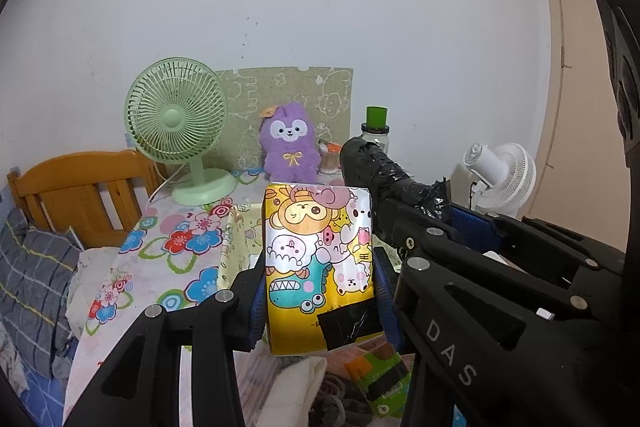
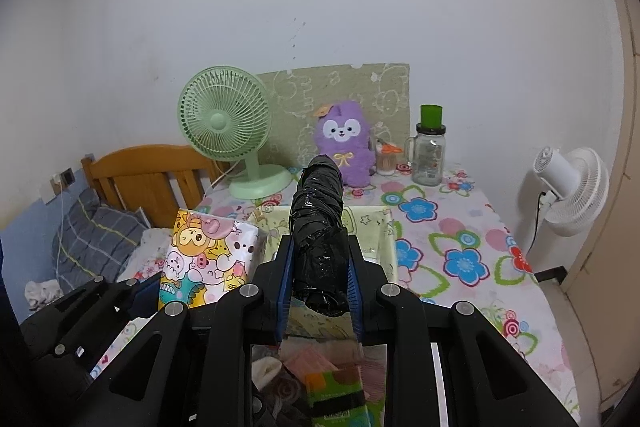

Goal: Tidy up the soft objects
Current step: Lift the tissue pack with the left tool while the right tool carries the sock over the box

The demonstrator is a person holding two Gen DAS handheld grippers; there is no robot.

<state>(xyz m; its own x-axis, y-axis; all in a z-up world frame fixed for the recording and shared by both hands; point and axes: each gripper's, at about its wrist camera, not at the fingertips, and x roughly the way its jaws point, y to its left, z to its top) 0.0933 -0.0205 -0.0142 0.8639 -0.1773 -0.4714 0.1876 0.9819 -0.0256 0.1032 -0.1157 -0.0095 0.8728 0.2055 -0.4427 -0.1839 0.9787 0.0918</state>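
Observation:
My left gripper [image 1: 320, 291] is shut on a yellow tissue pack [image 1: 316, 251] printed with cartoon animals, held upright above the table. The same pack [image 2: 208, 255] shows at the left of the right wrist view. My right gripper [image 2: 320, 283] is shut on a black plastic-wrapped roll [image 2: 320, 235] that sticks out forward past its fingers. The roll [image 1: 376, 171] appears just right of the pack in the left wrist view. A pale yellow fabric box [image 2: 386, 231] stands open on the flowered tablecloth [image 2: 464, 259] beneath both items. A purple plush toy [image 2: 344, 143] sits against the back wall.
A green desk fan [image 2: 224, 123] and a glass jar with a green lid [image 2: 430, 155] stand at the back of the table. A white fan [image 2: 572, 187] is off to the right. A wooden headboard [image 1: 80, 187] and bedding lie left. Cloths and a green-orange packet [image 2: 336, 391] lie below the grippers.

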